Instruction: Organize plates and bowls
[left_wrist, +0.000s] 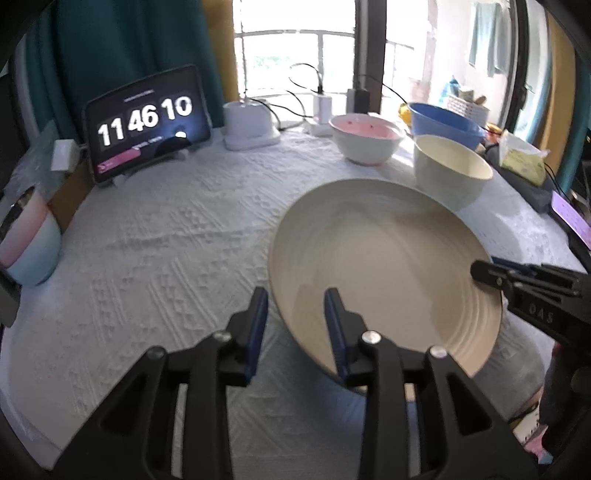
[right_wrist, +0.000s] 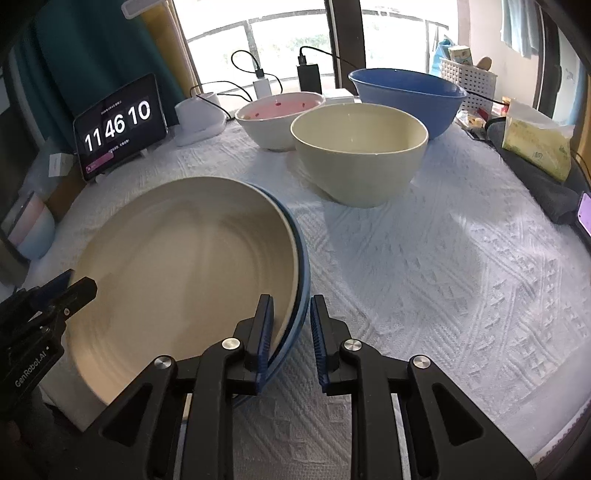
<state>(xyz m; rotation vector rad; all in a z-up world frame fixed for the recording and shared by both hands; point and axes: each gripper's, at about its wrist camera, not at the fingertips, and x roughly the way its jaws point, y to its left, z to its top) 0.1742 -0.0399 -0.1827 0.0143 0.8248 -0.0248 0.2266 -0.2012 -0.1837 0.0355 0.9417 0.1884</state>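
A cream plate (left_wrist: 384, 266) sits tilted above the white tablecloth (left_wrist: 166, 258), stacked on a blue plate (right_wrist: 301, 295) whose rim peeks out along the right edge in the right wrist view. The left gripper (left_wrist: 295, 325) has its jaws apart on either side of the cream plate's near left rim, one finger outside and one over the plate's inside; I can't tell whether the pads actually touch it. The right gripper (right_wrist: 291, 332) straddles the right rim of both plates, its inner pad against the cream plate's inside and the outer finger standing a little off the blue rim, so the jaws are narrow but not pinched closed. Behind the plates stands a cream bowl (right_wrist: 360, 151), with a pink-lined white bowl (right_wrist: 279, 120) just behind it to the left and a blue bowl (right_wrist: 408, 98) behind it to the right. A tablet (left_wrist: 147, 123) reading 11 46 10 leans at the far left of the table.
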